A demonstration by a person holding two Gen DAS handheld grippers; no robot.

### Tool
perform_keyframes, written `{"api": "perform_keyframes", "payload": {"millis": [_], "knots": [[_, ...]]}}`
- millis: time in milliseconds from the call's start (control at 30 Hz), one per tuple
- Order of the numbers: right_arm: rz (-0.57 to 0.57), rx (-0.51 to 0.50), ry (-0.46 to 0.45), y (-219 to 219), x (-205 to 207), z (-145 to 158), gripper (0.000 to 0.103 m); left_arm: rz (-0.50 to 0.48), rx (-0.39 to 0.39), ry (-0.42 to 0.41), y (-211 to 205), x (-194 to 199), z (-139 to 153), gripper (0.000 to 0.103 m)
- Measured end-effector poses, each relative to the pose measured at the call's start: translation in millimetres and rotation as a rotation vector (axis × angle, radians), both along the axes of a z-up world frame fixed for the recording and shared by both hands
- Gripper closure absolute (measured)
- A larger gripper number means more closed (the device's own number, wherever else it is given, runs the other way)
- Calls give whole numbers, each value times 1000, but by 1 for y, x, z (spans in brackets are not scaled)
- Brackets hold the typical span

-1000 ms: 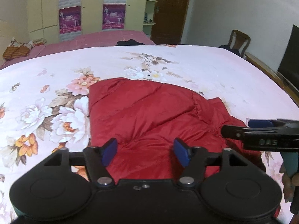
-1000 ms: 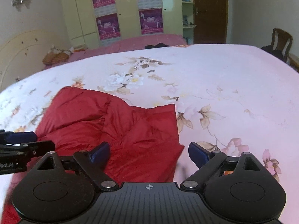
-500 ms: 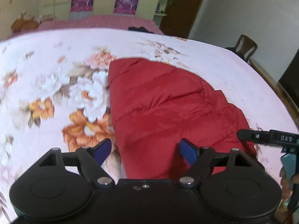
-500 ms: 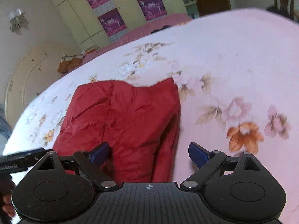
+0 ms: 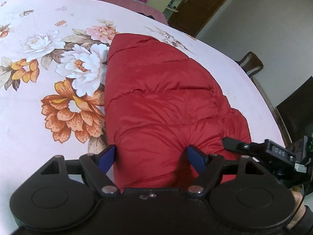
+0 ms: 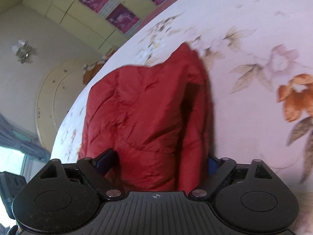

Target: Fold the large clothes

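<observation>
My left hand-held gripper [image 5: 151, 157] and right hand-held gripper [image 6: 156, 161] both sit spread around the near hem of the red puffer jacket [image 5: 162, 105] lying on the bed [image 5: 29, 117]. It looks light, soft and slippery; I'd pinch deep at the hem.

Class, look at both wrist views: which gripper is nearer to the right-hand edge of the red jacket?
Right. The right gripper straddles that edge of the red jacket, jaws wide open around it. The left gripper, also open, sits over the jacket's near left corner.

floral bedsheet [image 5: 49, 117] | wooden door [image 5: 197, 5] | chair [image 5: 251, 62] | posters [image 6: 119, 17] on yellow wardrobe [image 6: 64, 4]
</observation>
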State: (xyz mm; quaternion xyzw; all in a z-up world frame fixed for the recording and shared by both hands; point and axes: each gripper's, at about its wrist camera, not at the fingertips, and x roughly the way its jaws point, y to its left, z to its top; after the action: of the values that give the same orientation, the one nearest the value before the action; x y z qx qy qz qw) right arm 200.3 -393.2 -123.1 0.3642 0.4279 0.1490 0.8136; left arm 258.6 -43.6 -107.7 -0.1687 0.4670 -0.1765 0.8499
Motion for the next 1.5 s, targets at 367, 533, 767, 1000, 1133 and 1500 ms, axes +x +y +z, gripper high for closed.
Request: {"api": "perform_keyframes", "payload": {"millis": [367, 533, 767, 1000, 1133, 1500], "knots": [[29, 32, -40, 7, -8, 20, 64, 17, 28, -65, -3, -10, 17, 53], [37, 72, -73, 16, -9, 34, 64, 35, 40, -109, 7, -14, 39, 56], [88, 125, -120, 64, 11, 52, 64, 105, 90, -157, 49, -18, 70, 56], [144, 153, -146, 133, 40, 62, 64, 166, 124, -190, 113, -18, 87, 56], [150, 157, -153, 175, 52, 68, 64, 181, 127, -206, 159, -14, 93, 56], [108, 138, -143, 300, 92, 73, 64, 177, 118, -217, 285, 24, 93, 56]]}}
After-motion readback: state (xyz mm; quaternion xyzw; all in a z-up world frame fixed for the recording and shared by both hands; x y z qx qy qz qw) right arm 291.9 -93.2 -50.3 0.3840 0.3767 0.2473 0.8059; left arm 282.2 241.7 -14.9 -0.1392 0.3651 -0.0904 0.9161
